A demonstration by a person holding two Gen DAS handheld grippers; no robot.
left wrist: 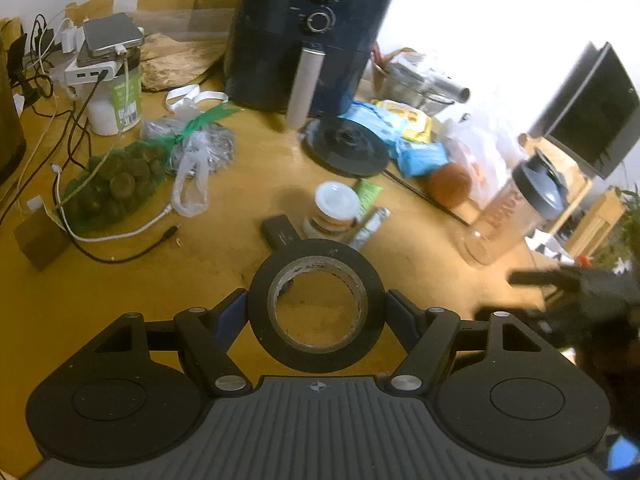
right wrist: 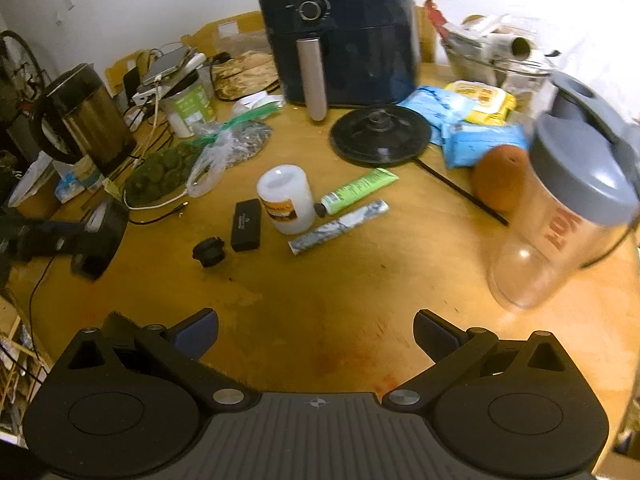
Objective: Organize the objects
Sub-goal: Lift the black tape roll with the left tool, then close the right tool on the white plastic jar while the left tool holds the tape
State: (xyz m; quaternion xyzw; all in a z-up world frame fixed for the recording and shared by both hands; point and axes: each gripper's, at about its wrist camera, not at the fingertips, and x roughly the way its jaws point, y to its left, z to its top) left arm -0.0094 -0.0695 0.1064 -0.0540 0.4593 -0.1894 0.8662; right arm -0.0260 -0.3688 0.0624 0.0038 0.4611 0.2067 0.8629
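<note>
Beside air fryer (right wrist: 340, 32): shaker bottle (right wrist: 560, 216) motion-blurred, its red lettering unreadable. Right hand-held gripper (left wrist: 560, 292) a dark smear, finger state indeterminate. White jar (left wrist: 334, 210) label soft; tape roll (left wrist: 318, 306) hides desk (left wrist: 120, 300) beyond.

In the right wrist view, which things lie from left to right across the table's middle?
Black cap → black case → white jar → green tube → orange fruit → shaker bottle.
</note>
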